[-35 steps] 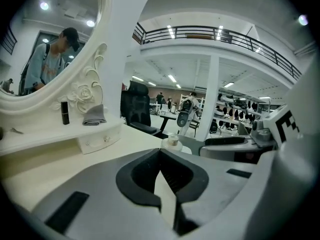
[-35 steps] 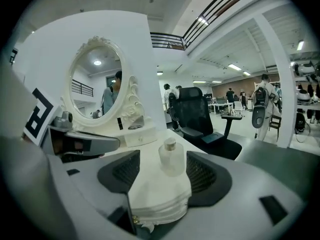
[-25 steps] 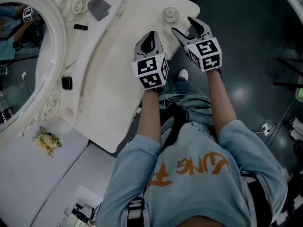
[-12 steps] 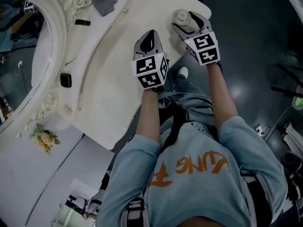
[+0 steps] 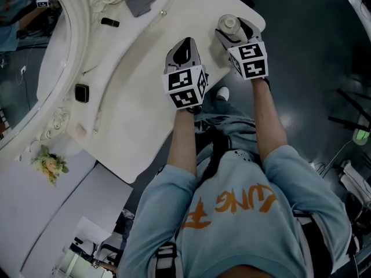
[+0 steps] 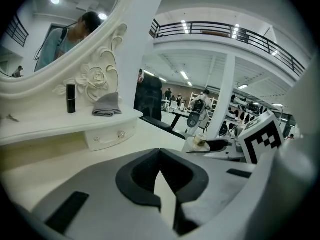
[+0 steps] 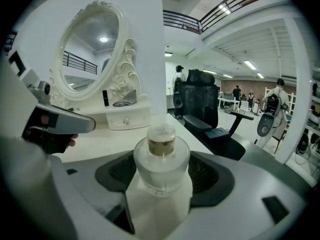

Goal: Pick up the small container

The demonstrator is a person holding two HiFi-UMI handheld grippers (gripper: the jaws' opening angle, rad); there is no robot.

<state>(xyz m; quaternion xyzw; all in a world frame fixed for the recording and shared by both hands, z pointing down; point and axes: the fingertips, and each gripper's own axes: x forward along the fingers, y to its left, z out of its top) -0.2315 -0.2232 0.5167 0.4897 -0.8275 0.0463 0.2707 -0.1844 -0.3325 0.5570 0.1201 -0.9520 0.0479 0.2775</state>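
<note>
Task thing: the small frosted glass container with a gold neck and clear cap [image 7: 161, 156] stands between the jaws of the right tool [image 7: 162, 173], at the near right corner of the white desk [image 5: 145, 97].
Right tool: its jaws are drawn in around the container, and both dark pads look pressed against the round body, so I judge the grip made.
Left tool: the left tool [image 6: 159, 156] has its jaws brought together at the tips with nothing between them. It sits just to the left of the right tool, low over the desk.
Ahead of the tools: beyond the left tool a raised shelf carries a folded grey cloth [image 6: 106, 105] and a small black tube [image 6: 71, 98], under the carved white oval mirror frame [image 6: 102, 79].
Done: the reach and the closing on the container appear complete.
Left to do: the lift. The container's base looks level with the desk and I cannot tell that it has cleared the surface.
Caution: the container stands close to the desk edge, so a straight upward lift seems safest.
</note>
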